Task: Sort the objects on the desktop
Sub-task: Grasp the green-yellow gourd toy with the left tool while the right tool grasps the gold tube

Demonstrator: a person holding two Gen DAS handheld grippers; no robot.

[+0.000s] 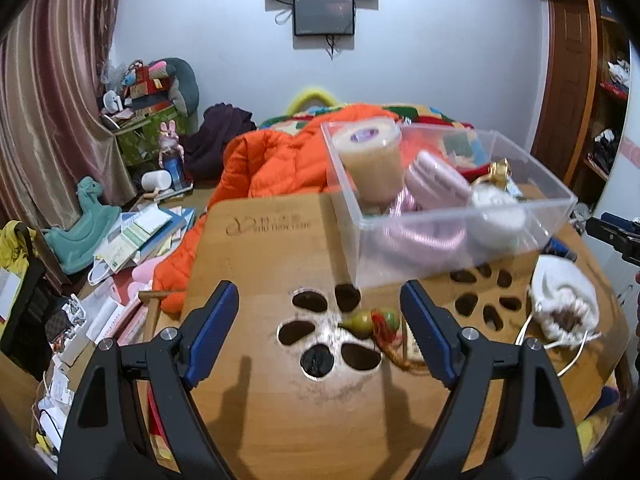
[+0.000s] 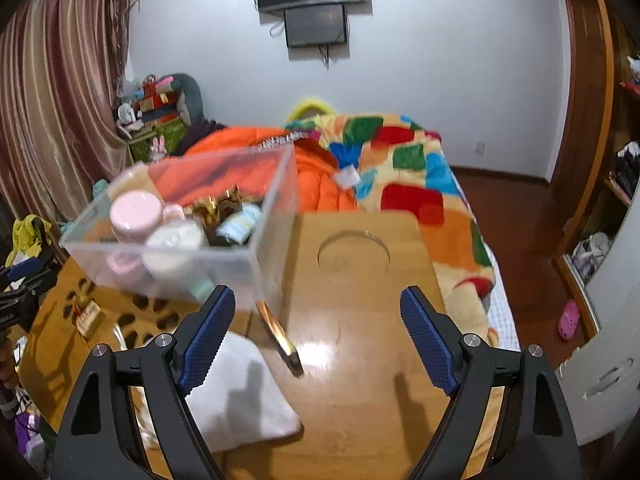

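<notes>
Both tongs gape empty: left gripper (image 1: 320, 330) frames the small gourd charm (image 1: 370, 320), light, hard, slippery; pinch its narrow waist, while right gripper (image 2: 318, 334) waits.

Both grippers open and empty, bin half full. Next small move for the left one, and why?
Probably ease the left gripper forward and down onto the small gourd charm. Its jaws stand wide open with nothing between them, and the charm lies loose on the wooden tray table just ahead, between the fingertips, outside the clear plastic bin that already holds other items.
</notes>
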